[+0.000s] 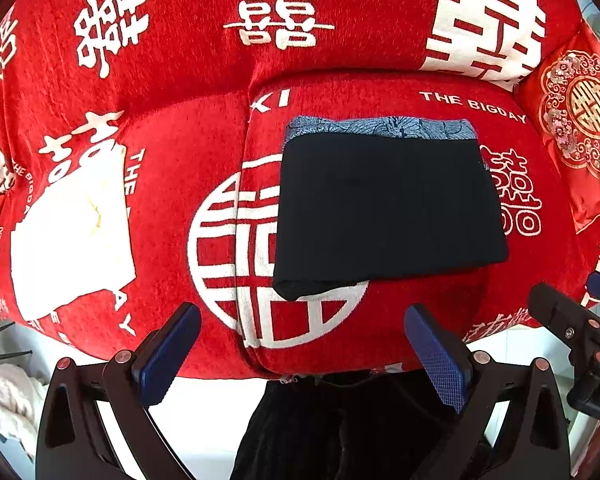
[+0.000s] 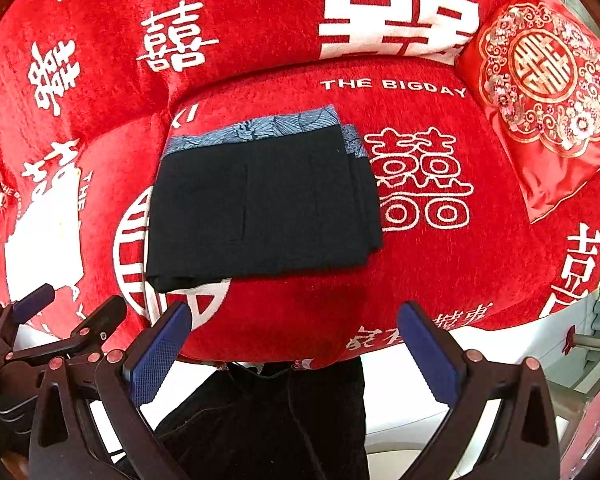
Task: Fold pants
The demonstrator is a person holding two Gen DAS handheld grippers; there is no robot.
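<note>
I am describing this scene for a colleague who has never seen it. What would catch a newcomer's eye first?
First, the bright red sofa cover with large white characters fills both views. Next, the folded dark pants lie flat on the seat cushion, a blue patterned band along their far edge. An embroidered red cushion sits at the sofa's right end, and both hand-held grippers, left and right, are open in front of the seat.

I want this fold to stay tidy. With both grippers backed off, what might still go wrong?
The folded pants lie near the front edge of the sofa seat, so a nudge might slide them off. Their layers step out unevenly on the right, so the stack may splay. Both the left gripper and right gripper have open jaws that may snag the fabric.
</note>
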